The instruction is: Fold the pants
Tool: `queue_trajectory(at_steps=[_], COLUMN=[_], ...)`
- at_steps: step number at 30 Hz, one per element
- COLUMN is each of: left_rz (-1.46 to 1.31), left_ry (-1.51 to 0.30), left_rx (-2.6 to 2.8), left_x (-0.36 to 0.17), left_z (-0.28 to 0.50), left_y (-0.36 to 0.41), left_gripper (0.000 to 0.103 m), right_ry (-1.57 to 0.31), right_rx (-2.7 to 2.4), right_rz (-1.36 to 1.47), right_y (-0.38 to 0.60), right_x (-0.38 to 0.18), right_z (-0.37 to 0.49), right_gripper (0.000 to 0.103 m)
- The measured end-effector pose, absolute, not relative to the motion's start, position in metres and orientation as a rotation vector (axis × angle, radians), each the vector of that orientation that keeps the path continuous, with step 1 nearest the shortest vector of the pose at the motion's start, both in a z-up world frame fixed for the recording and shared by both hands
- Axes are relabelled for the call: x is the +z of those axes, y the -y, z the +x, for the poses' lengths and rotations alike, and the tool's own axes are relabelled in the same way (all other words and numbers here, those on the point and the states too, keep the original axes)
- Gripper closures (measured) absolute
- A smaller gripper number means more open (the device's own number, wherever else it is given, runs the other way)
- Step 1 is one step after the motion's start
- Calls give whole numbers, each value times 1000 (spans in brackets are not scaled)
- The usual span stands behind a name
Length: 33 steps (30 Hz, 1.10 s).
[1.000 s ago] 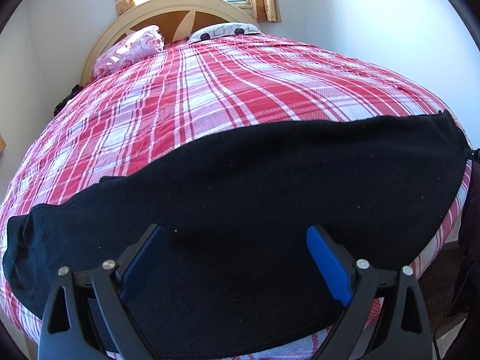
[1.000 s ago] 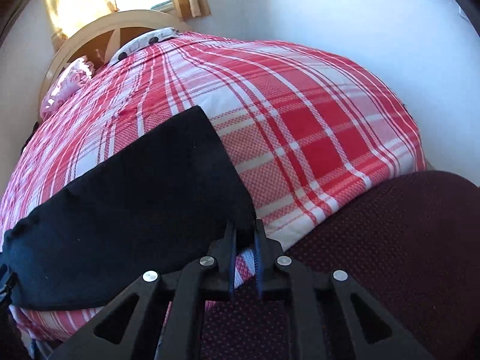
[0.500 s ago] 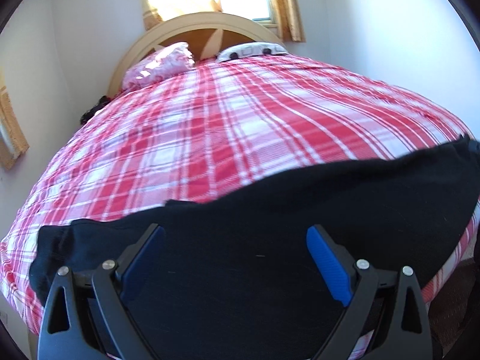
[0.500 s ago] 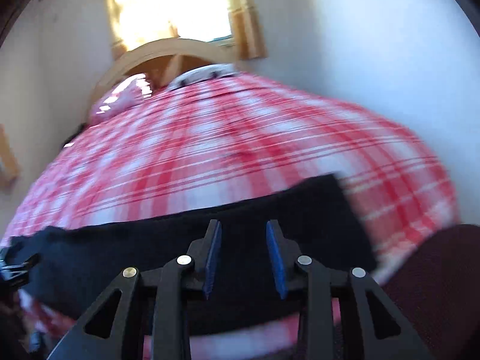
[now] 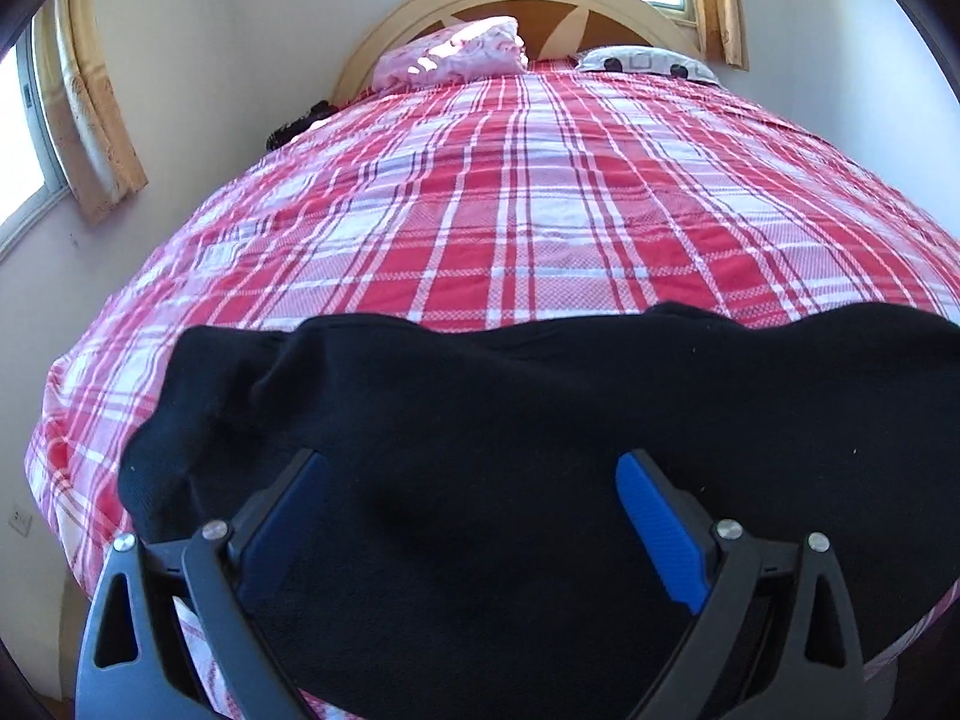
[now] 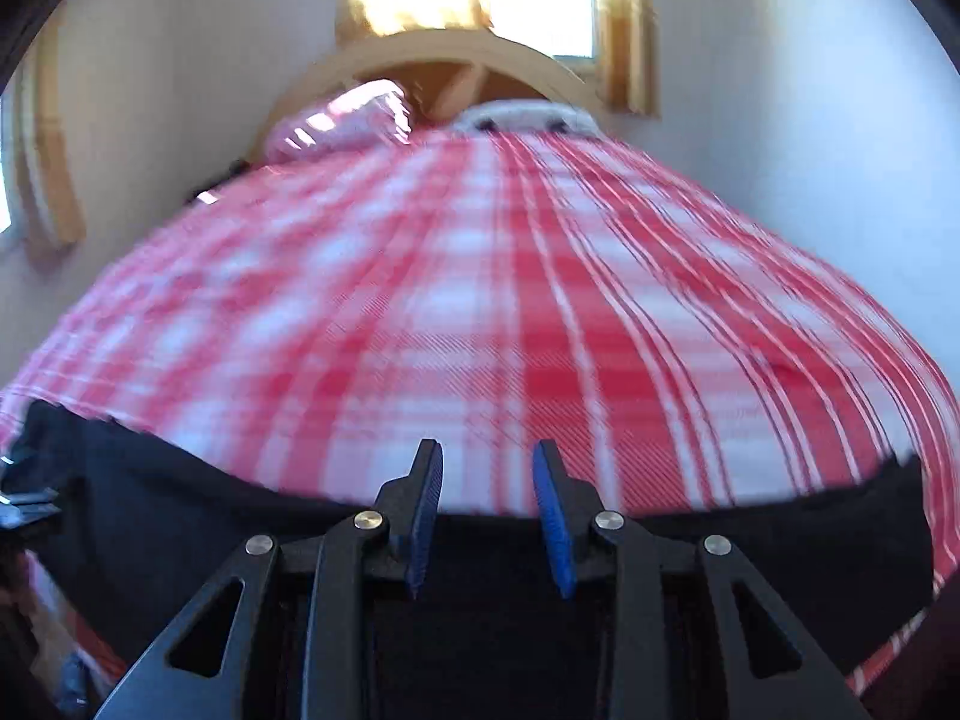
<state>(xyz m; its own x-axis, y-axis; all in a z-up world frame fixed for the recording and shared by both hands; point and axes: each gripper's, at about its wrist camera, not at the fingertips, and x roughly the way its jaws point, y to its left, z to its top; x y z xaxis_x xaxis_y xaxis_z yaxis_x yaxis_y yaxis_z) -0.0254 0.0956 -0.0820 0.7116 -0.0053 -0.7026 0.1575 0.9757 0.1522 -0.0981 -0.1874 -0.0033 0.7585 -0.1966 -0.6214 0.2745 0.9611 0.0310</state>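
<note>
The black pants lie flat across the near end of the bed, stretched crosswise as one long dark band on the red-and-white plaid cover. Their fabric is plain, soft and matte, with a few pale specks of lint. At the left end the cloth is bunched and doubled over itself, rounded at the edge.
</note>
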Motion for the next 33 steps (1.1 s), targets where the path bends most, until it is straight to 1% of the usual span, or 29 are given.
queue_trajectory(at_steps=[2, 3, 4, 7, 13, 14, 17, 21, 25, 27, 30, 33], left_rz=[246, 252, 251, 247, 236, 217, 147, 147, 154, 146, 141, 42], left_ry=[-742, -728, -715, -694, -709, -723, -743, -744, -670, -686, -768, -769], left_rx=[-86, -90, -95, -74, 41, 57, 54, 59, 138, 192, 232, 219], left_x=[-81, -80, -78, -76, -83, -85, -86, -83, -70, -73, -91, -96], left_z=[-28, -29, -30, -30, -21, -19, -20, -24, -24, -16, -5, -7], left_y=[-93, -94, -95, -105, -149, -159, -180, -184, -193, -204, -216, -227], left_gripper=[4, 4, 4, 4, 3, 1, 0, 0, 0, 0, 0, 0], right_ry=[-631, -632, -637, -693, -892, -918, -961, -973, -1033, -1049, -1092, -1114], right_rx=[-89, 30, 100, 260, 418, 433, 504, 547, 609, 624, 719, 768], right_rz=[193, 250, 286, 344, 223, 219, 211, 194, 190, 232, 398, 487], right_y=[173, 160, 152, 116, 37, 30, 11, 0, -4, -3, 0, -3], right_x=[9, 11, 10, -4, -52, -57, -67, -65, -75, -82, -92, -99], right_z=[-88, -75, -65, -21, 52, 58, 58, 39, 40, 52, 72, 90], right_gripper=[56, 40, 35, 35, 35, 35, 35, 35, 35, 35, 35, 35])
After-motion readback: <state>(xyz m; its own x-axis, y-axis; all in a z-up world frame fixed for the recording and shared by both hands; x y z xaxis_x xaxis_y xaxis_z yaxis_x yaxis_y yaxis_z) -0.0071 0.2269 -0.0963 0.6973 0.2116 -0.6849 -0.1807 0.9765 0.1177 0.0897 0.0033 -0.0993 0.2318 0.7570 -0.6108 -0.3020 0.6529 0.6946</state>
